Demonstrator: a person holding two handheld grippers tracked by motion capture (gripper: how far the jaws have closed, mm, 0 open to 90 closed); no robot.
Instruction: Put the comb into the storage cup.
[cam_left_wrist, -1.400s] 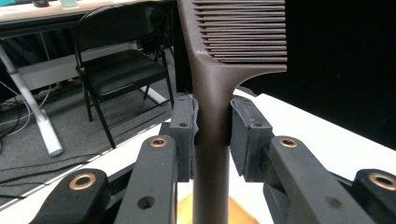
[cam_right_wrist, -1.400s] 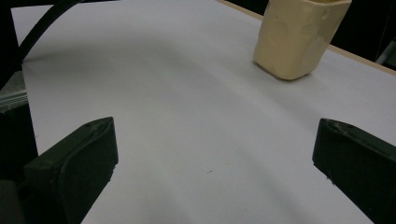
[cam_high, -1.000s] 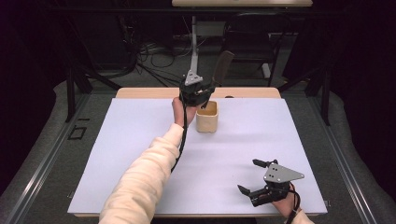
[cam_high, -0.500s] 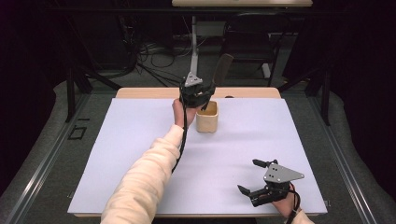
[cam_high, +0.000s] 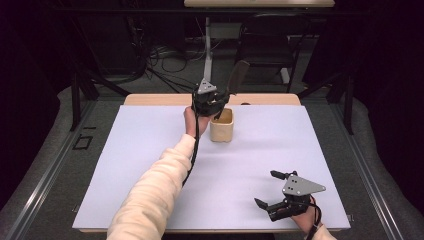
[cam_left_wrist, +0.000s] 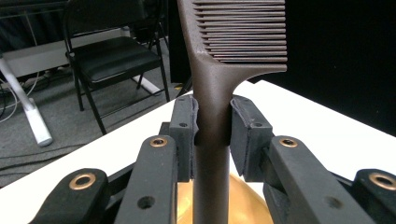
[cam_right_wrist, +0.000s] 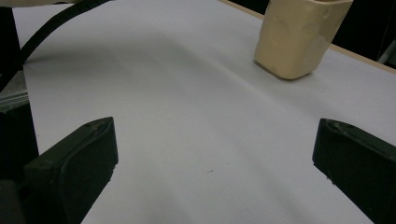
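One dark brown comb (cam_left_wrist: 212, 93) is the thing in hand, clamped by its handle between the two padded jaws of the left gripper (cam_left_wrist: 212, 126), which is closed tight on it with both pads pressing the handle's sides. In the left gripper view the comb's long axis runs straight along the line of the jaws: the plain round handle passes down between them, and the toothed head stands beyond the jaw tips, its fine, closely set teeth branching off to one side of the spine. From the high view the comb (cam_high: 237, 76) rises from the left gripper (cam_high: 214, 100) and leans up and away toward the far right, past the far edge of the table (cam_high: 150, 99), with its lower end dropping toward the open top of a cream cup (cam_high: 222, 126). That cup stands upright on the white sheet (cam_high: 125, 165) near the table's far side, just beside the hand that holds the left gripper. The comb's surface looks matt, slightly grainy and uniformly coloured. Well apart, at the near right corner of the sheet, the right gripper (cam_high: 266, 189) rests low over the sheet with its jaws spread wide and nothing between them; its own view looks across bare sheet toward the cup (cam_right_wrist: 299, 37).
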